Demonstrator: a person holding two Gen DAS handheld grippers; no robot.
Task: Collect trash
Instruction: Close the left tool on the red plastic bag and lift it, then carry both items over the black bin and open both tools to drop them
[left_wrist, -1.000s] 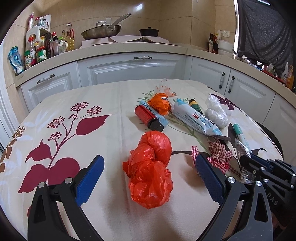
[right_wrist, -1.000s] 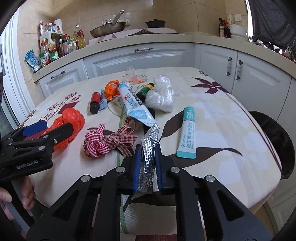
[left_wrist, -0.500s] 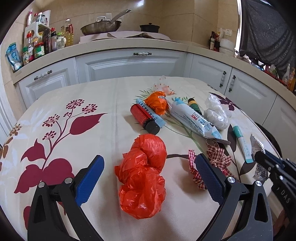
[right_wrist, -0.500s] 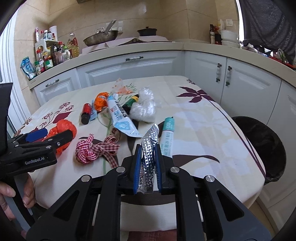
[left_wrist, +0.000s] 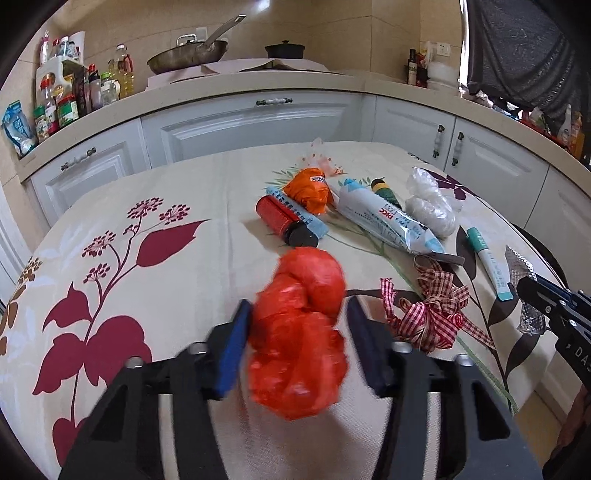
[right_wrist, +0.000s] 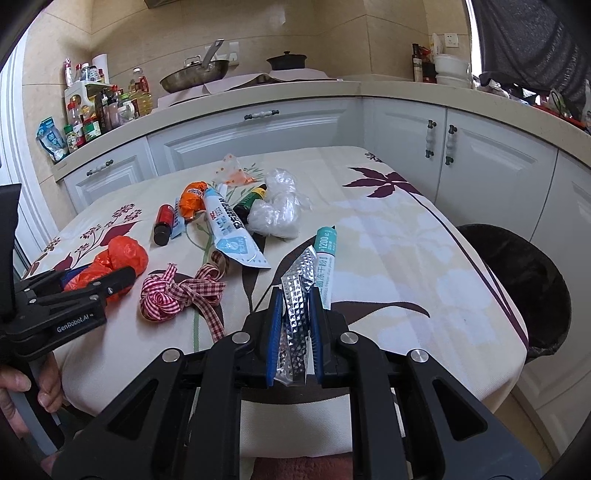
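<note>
Pinching a silver foil wrapper (right_wrist: 301, 269) upright in the right tongs (right_wrist: 294, 299), pads drawn narrow on its lower half, lifted clear at the near edge of the worktop (right_wrist: 406, 258). Probably held that way for carrying to the black-lined bin (right_wrist: 517, 284), waiting low off the right edge.

Straddling the red plastic bag (left_wrist: 299, 332) with the left tongs (left_wrist: 298, 306), near the front left of the worktop. Drawn in narrow: left pad touching the crumpled film, right pad just beside it with a sliver of gap. Cannot tell through the blur whether the squeeze is firm. Looks like the grasp step on a second piece of trash, taken across the bag's middle, where the bunched plastic gives the pads most to bite on.

Just right of the bag, lying loose: a red-checked ribbon (left_wrist: 432, 317), untouched. Right of that again, a teal tube (right_wrist: 327, 254), flat, pointing away.

Farther in, clustered mid-worktop and still to be collected: a long white-and-blue tube (right_wrist: 229, 229), a small red bottle (right_wrist: 163, 223) on its side, an orange wrapper (right_wrist: 192, 201) touching the white tube's far end, and a ball of clear plastic (right_wrist: 277, 210) to the right. Likely easiest taken one at a time, soft pieces squeezed, rigid ones gripped across their width.

Farthest back, white cabinets with a pan (right_wrist: 194, 75) on top; no part of the job.
</note>
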